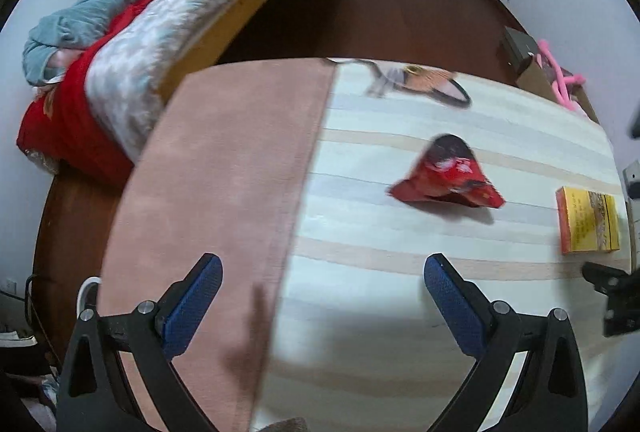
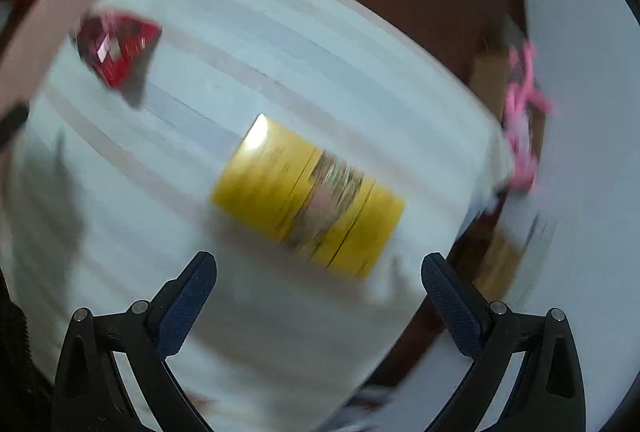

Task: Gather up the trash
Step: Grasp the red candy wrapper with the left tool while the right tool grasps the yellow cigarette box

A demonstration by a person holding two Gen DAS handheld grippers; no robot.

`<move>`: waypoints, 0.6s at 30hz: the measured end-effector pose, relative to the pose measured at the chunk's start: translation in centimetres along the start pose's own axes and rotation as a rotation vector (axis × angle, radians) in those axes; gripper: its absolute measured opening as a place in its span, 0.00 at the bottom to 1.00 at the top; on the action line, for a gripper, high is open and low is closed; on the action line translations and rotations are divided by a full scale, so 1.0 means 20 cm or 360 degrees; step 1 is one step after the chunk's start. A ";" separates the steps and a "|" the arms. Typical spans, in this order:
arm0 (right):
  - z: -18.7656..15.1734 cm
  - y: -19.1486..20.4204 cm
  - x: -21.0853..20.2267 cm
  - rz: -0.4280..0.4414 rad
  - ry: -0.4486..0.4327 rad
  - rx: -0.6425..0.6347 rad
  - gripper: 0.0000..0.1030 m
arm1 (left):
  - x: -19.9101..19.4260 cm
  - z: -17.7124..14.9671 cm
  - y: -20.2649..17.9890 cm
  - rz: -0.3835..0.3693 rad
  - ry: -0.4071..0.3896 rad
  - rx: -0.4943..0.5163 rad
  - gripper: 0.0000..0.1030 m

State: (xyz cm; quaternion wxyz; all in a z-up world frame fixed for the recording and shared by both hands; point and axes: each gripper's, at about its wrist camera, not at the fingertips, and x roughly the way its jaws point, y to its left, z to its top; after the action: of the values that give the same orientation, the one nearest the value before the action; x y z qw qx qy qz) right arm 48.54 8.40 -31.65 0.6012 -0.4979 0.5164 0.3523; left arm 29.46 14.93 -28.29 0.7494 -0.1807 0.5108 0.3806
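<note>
A crumpled red snack wrapper (image 1: 446, 178) lies on the striped tablecloth (image 1: 400, 232), ahead and right of my open, empty left gripper (image 1: 322, 296). A yellow box (image 1: 588, 220) lies flat near the table's right edge. In the blurred right wrist view the yellow box (image 2: 308, 192) is just ahead of my open, empty right gripper (image 2: 318, 296), and the red wrapper (image 2: 118, 46) sits far left. A scrap with an orange item and a dark loop (image 1: 424, 82) lies at the table's far edge.
A pink cloth strip (image 1: 224, 212) covers the table's left side. A bed with red and teal bedding (image 1: 120, 44) stands to the left. A cardboard box with a pink object (image 1: 556, 80) sits on the floor at right. Dark wooden floor (image 1: 380, 12) lies beyond.
</note>
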 end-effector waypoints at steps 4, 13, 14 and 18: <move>0.08 -0.02 0.10 0.0055 -0.0001 -0.0170 1.00 | 0.01 0.02 -0.04 -0.0020 -0.0005 -0.0001 1.00; 0.05 -0.31 0.11 0.0376 -0.0114 0.0459 0.67 | 0.02 0.14 -0.03 -0.0153 -0.0039 0.0000 1.00; 0.02 -0.35 0.13 0.0374 -0.0081 0.0608 0.67 | 0.02 0.16 -0.04 -0.0189 -0.0030 -0.0001 1.00; -0.07 -0.42 0.13 0.0419 -0.0038 0.0958 0.67 | 0.08 0.21 -0.10 -0.0351 0.0069 0.0012 1.00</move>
State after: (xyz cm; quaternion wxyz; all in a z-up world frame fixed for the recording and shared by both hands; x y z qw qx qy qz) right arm 56.62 4.74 -32.15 0.6766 -0.2227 0.6502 0.2642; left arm 33.92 16.98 -28.18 0.7762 -0.2413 0.5053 0.2899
